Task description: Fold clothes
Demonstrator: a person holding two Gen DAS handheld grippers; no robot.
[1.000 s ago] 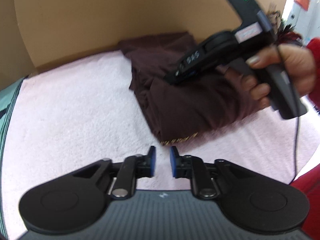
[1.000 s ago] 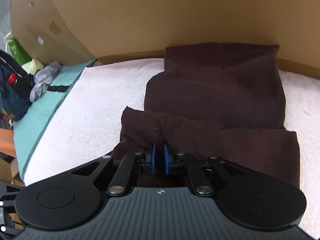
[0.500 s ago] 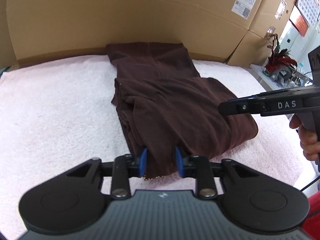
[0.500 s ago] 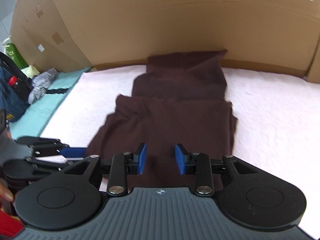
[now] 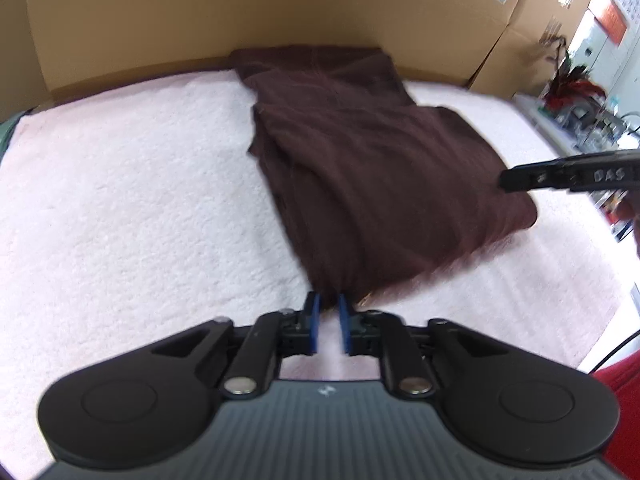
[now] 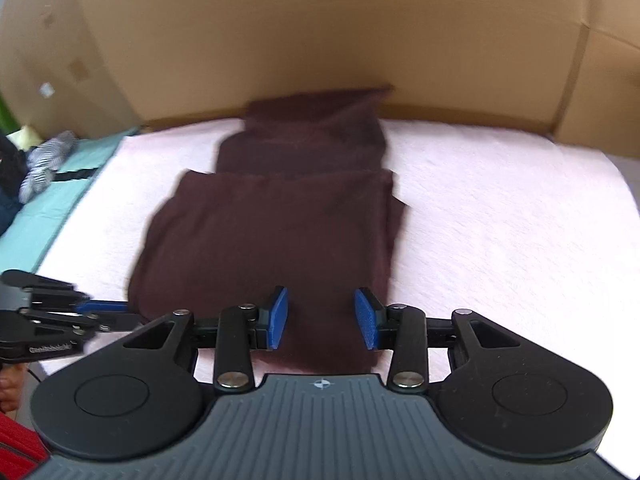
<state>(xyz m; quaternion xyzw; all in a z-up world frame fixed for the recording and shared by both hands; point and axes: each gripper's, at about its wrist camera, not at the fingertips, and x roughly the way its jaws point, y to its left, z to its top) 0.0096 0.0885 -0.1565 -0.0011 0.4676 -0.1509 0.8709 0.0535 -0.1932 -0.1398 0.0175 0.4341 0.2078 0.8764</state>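
The left tongs have just been closing, and their blue pads now stand narrow with the near corner of the garment pinched at their tips; from the right wrist they show at the left edge, low over the pink towel, with their tip at the garment's left corner. The right tongs stand about half wide, pads clear of the cloth, with the garment's near edge lying below and between them; nothing is gripped there. In the left-wrist view the right tongs come in from the right edge as a dark bar above the garment's right side, blurred. The dark brown garment is folded into a long strip that runs straight away from both tongs across the towel: a wider folded layer nearest, a narrower layer beyond it, and the far end touching the cardboard wall. The towel spreads bare to either side of the tongs. Left of the right tongs, past the towel's edge, lies a teal cloth with a striped item on it. Beyond the garment the cardboard closes the view, and far right of the left tongs a cluttered shelf shows, too blurred to read.
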